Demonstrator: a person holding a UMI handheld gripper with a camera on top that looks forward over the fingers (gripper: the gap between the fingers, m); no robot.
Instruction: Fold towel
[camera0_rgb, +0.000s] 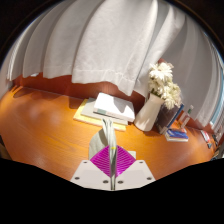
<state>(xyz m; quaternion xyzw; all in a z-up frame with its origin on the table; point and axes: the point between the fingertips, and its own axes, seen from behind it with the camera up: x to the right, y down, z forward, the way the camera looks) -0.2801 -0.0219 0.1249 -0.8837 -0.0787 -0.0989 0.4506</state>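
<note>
A white towel (110, 107) lies folded on a flat board on the orange wooden table (45, 130), beyond my fingers. A strip of the towel (106, 133) runs from it down to my gripper (111, 160). The two magenta pads (103, 162) are pressed together with the strip of cloth pinched between them. The gripper holds this edge of the towel lifted above the table.
A white vase with pale flowers (157, 100) stands to the right of the towel. A blue book (177, 134) lies further right. White curtains (95, 40) hang behind the table.
</note>
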